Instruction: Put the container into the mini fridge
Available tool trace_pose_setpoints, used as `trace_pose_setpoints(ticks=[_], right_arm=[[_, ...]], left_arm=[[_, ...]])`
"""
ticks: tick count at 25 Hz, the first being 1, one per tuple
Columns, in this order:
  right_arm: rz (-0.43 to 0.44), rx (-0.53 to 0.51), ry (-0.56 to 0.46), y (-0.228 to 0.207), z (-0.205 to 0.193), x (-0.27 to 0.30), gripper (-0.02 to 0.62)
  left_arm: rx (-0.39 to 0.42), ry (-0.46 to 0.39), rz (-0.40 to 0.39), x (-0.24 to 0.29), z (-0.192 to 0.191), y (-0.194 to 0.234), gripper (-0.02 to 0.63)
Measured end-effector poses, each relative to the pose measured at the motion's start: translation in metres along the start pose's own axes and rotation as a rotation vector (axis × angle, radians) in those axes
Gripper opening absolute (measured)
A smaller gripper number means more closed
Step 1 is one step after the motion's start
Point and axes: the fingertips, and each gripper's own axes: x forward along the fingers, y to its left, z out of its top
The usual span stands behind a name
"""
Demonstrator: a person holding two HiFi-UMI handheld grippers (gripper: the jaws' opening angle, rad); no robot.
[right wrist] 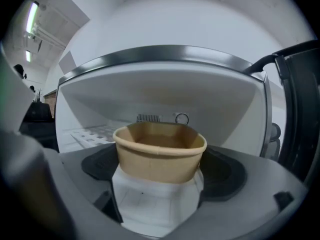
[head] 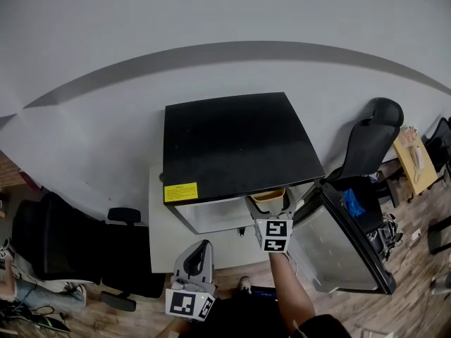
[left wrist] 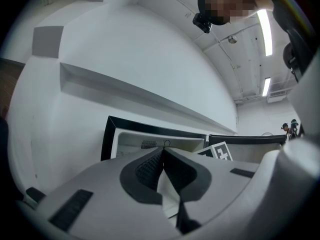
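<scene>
A black-topped mini fridge (head: pixel 236 143) stands on a white desk (head: pixel 161 238) against the pale wall. Its door (head: pixel 345 241) is swung wide open toward 4 o'clock. A black office chair (head: pixel 63 248) is at 8 o'clock from the fridge, and another one (head: pixel 370 139) is at 3 o'clock. The right hand-held gripper (head: pixel 269 204) is stretched out to the open front of the fridge. Its jaws are spread wide and press on both sides of the container (head: pixel 268 196), a tan paper bowl with nothing visible in it. The bowl is held upright at the mouth of the fridge, just under the front edge of the black top, with the white inside wall behind it. The left hand-held gripper (head: pixel 204 248) is at 7 o'clock from the right one, well apart from the fridge. Its jaws are closed together, with nothing between them. A small yellow label (head: pixel 180 192) is on the left front corner of the fridge top.
</scene>
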Motion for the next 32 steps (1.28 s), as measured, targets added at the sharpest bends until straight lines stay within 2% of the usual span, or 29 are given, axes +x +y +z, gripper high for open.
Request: trace_pose_setpoints(ticks=[13, 19, 26, 32], right_arm=[[-0.006, 0.001, 0.024, -0.002, 0.004, 0.024, 0.522], [0.018, 0.028, 0.023, -0.003, 0.002, 0.026, 0.522], [0.006, 0.063, -0.001, -0.002, -0.003, 0.010, 0.523], [0.025, 0.055, 0.028, 0.011, -0.017, -0.030, 0.520]], left_arm=[[0.001, 0.000, 0.022, 0.005, 0.000, 0.011, 0.008], [0.002, 0.004, 0.025, 0.000, -0.001, 0.013, 0.008], [0.001, 0.005, 0.034, -0.011, 0.000, 0.019, 0.008], [-0.011, 0.007, 0.008, -0.016, -0.004, 0.016, 0.008]])
